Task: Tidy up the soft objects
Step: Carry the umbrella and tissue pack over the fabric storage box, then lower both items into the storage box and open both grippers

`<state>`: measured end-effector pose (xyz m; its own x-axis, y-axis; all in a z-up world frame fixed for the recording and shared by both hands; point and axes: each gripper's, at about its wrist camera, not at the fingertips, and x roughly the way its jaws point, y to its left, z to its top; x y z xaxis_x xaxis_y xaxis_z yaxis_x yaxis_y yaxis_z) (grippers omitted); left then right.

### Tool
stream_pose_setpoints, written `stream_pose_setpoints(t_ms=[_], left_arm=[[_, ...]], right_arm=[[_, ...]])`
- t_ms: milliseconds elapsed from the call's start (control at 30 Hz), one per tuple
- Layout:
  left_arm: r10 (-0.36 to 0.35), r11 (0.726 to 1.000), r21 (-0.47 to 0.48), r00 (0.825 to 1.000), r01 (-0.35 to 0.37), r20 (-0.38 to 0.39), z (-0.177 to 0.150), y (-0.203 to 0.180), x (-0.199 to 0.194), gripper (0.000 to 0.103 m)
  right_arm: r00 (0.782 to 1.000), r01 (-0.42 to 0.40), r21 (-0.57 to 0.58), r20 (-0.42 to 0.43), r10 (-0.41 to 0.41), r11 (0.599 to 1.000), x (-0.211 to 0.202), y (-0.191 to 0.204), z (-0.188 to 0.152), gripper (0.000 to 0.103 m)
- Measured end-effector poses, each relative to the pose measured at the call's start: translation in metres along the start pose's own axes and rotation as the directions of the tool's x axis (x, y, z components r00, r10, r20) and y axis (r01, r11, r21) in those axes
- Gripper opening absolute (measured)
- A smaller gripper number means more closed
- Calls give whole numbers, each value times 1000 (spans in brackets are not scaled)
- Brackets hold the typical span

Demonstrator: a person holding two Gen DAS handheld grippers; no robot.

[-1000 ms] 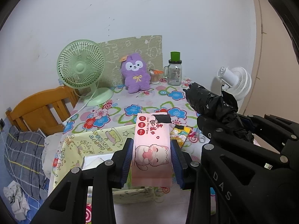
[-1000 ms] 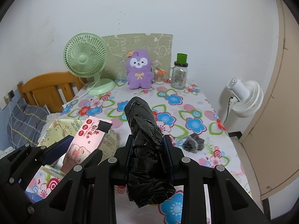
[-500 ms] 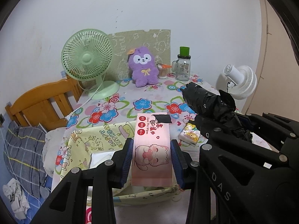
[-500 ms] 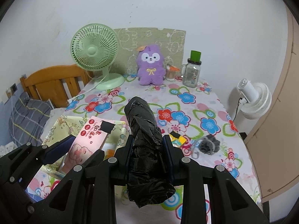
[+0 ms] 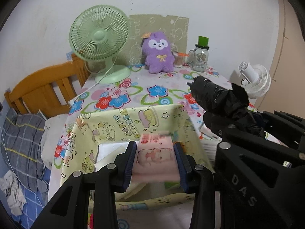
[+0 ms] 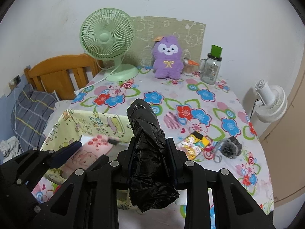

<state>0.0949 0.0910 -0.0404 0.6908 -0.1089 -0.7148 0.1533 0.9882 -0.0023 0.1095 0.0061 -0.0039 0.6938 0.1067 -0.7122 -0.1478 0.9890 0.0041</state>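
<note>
My left gripper (image 5: 155,157) is pinching a soft pink wipes pack (image 5: 156,158) low in the frame, over the open yellow fabric bin (image 5: 131,122). My right gripper (image 6: 150,158) is squeezing a crinkly black plastic roll (image 6: 146,133) at centre. Only the right view is showing a small cartoon tissue pack (image 6: 194,145) and a grey fuzzy scrunchie (image 6: 229,148) lying lower right on the floral tablecloth (image 6: 190,99). At the top, a green fan (image 6: 107,38), purple plush (image 6: 167,57) and glass jar (image 6: 211,68) are standing against the white wall.
</note>
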Motion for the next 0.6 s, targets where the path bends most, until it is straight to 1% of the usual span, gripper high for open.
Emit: stream_pose_setpoints(t_ms=[267,333,400,467,500,567,600], left_arm=[[20,998,-55,999,-23,-44,-4,23,17,41],[35,997,-69,999,-37,-37,-5,28,18,43],[45,996,-73,999,-47,-31,-6,31,20,52],[44,996,-82,998,-47,-37,-6,35,22,55],[47,995,-86,998,-50,-39,-6,37,23,60],[51,994,-92,998,-55,-46,-6,39,25,65],[54,994,-94,997,-59,-49,-6,41,26,65]], right_arm=[[999,-41,-38,-37,39,998,21,23,3,33],[997,-58,-43,-45,56,997,26,27,3,33],[996,-69,-49,-53,66,996,30,31,3,33],[995,-84,-49,-62,81,995,34,33,4,33],[994,-94,-47,-68,91,994,36,34,4,33],[991,-114,-49,-82,110,992,41,36,5,37],[991,-113,-51,-85,108,992,43,38,5,42]])
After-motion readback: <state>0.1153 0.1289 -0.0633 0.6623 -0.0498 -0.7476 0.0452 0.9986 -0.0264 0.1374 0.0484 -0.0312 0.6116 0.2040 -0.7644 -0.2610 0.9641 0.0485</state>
